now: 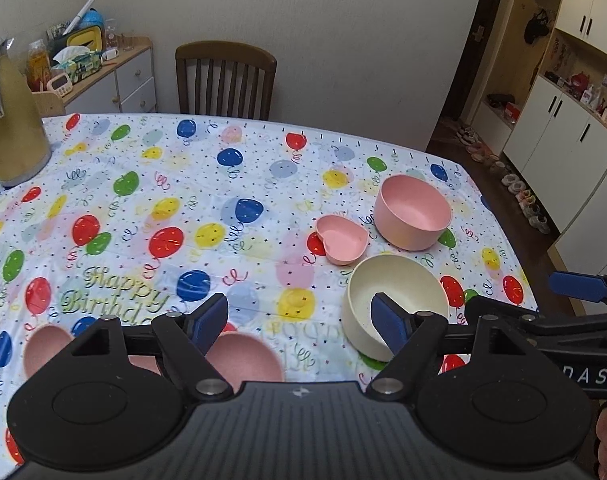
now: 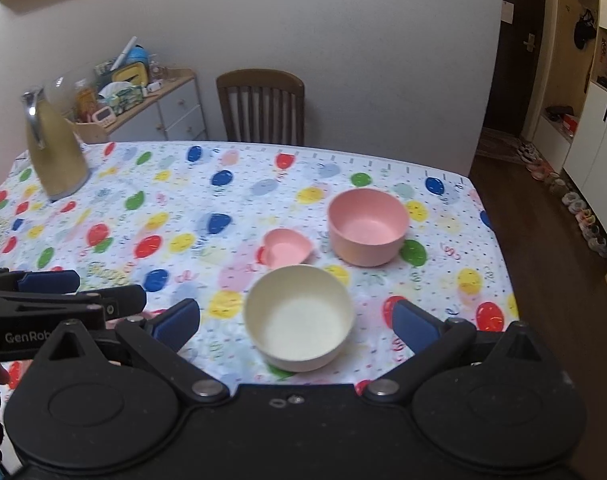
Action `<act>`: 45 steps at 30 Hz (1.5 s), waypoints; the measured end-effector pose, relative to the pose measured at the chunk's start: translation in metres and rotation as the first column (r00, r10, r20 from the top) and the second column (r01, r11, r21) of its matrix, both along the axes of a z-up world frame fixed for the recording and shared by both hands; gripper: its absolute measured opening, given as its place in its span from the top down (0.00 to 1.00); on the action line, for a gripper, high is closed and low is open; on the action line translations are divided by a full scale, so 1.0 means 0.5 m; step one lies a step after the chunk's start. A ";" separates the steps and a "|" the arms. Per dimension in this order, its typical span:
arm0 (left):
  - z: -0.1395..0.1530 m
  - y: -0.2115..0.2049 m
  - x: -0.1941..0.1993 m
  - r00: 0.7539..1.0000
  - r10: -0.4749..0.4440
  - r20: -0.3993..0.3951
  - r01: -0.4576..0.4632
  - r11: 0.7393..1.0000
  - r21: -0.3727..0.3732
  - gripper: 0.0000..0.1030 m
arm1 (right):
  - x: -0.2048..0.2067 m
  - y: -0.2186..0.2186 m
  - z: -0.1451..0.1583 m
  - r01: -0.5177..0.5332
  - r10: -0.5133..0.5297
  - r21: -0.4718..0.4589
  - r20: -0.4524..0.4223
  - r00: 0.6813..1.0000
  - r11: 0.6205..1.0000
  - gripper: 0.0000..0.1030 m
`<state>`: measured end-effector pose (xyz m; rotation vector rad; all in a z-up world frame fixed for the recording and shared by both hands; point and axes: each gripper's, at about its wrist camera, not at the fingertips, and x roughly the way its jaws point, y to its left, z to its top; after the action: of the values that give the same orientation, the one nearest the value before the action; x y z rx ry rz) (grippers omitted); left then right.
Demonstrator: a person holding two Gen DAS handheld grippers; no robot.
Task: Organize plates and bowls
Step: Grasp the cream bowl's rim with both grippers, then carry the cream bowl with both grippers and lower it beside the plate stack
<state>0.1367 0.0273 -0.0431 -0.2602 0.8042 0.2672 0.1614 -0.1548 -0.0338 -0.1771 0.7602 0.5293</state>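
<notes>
My right gripper (image 2: 296, 322) gapes wide and empty around the cream bowl (image 2: 299, 316) on the tabletop (image 2: 223, 216); left gripper (image 1: 299, 322) open, holding nothing. I'd center, descend, pinch one wall (rim looks slippery).

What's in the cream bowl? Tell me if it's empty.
Empty: the cream bowl stands upright, and its bare inside shows nothing in it.

Your two wrist views look steeply down from close above the table (image 1: 263, 200); both share the cream bowl (image 2: 299, 316).
</notes>
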 end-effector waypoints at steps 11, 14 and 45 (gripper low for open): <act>-0.081 -0.021 0.124 0.995 0.014 -0.099 -0.016 1.000 -0.019 0.24 | 0.122 -0.036 -0.088 0.019 -0.024 -0.054 -0.089 0.996 0.998 0.09; -0.101 -0.026 0.146 0.992 0.011 -0.123 -0.013 1.000 -0.018 0.24 | 0.144 -0.036 -0.112 0.010 -0.018 -0.063 -0.130 0.991 0.998 0.15; -0.154 -0.059 0.169 0.973 -0.045 -0.226 0.016 0.992 -0.127 0.88 | 0.176 -0.009 -0.171 -0.029 0.008 -0.066 -0.302 0.953 0.997 0.92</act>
<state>0.2214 -0.0023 -0.1201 -0.3384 1.0542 0.2204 0.2492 -0.1596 -0.1195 -0.1703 1.0775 0.5548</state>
